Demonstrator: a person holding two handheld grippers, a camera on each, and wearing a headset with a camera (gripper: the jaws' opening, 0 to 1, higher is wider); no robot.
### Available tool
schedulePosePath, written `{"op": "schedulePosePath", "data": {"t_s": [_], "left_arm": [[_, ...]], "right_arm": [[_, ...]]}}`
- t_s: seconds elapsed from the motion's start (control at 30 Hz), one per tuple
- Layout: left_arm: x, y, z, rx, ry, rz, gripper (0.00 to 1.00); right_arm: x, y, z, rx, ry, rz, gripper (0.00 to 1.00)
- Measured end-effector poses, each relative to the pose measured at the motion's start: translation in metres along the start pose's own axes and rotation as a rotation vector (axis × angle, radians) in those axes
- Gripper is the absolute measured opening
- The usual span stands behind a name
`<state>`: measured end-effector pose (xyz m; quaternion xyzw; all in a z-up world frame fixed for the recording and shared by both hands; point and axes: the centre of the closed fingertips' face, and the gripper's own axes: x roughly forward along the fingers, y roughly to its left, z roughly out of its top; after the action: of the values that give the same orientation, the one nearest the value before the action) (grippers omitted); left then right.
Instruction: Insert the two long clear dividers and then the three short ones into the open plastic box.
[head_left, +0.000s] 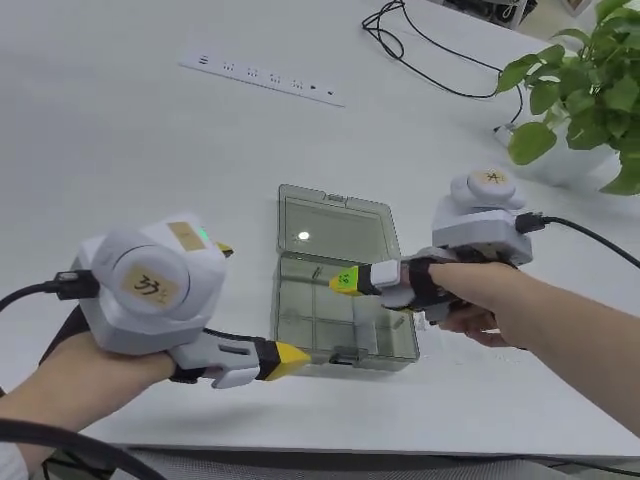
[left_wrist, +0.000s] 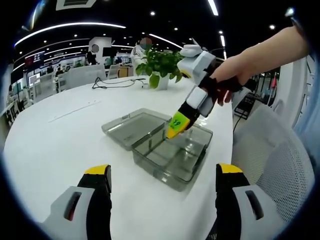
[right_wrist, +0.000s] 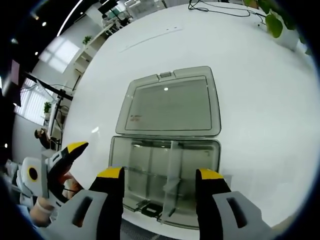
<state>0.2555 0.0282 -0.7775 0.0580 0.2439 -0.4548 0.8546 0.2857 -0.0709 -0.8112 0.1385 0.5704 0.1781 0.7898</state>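
Your right gripper (head_left: 346, 282): spread, empty | plastic box (head_left: 396, 346) directly beneath it | left gripper (head_left: 290, 357): released, near box front.

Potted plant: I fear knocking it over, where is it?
Head view: the potted plant stands far right on the table, beyond the right gripper.

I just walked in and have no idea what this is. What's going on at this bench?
A person holds a tool in each hand over a white table. The right tool, jaws open and empty, hovers over the open plastic box, whose lid lies flat behind it. Clear dividers stand inside the box; how many is hard to tell. The left tool, also open and empty, is near the box's front corner, not touching it.
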Motion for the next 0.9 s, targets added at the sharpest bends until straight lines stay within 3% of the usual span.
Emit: {"op": "schedulePosePath", "data": {"t_s": [0.13, 0.33, 0.57, 0.63, 0.9], "left_arm": [[-0.001, 0.001, -0.001, 0.002, 0.007, 0.003, 0.88], [-0.004, 0.002, -0.001, 0.003, 0.014, 0.012, 0.88], [-0.006, 0.002, 0.001, 0.000, 0.018, 0.020, 0.88], [-0.008, 0.002, 0.002, -0.003, 0.019, 0.025, 0.88], [-0.014, 0.004, 0.001, -0.077, 0.006, 0.039, 0.88]], "right_arm": [[0.003, 0.006, 0.007, 0.013, -0.025, 0.042, 0.68], [-0.001, 0.023, 0.016, 0.138, -0.096, 0.153, 0.75], [-0.008, 0.029, 0.019, 0.131, -0.138, 0.191, 0.88], [-0.013, 0.038, 0.018, 0.140, -0.156, 0.227, 0.91], [-0.023, 0.055, 0.012, 0.126, -0.181, 0.299, 1.00]]}}
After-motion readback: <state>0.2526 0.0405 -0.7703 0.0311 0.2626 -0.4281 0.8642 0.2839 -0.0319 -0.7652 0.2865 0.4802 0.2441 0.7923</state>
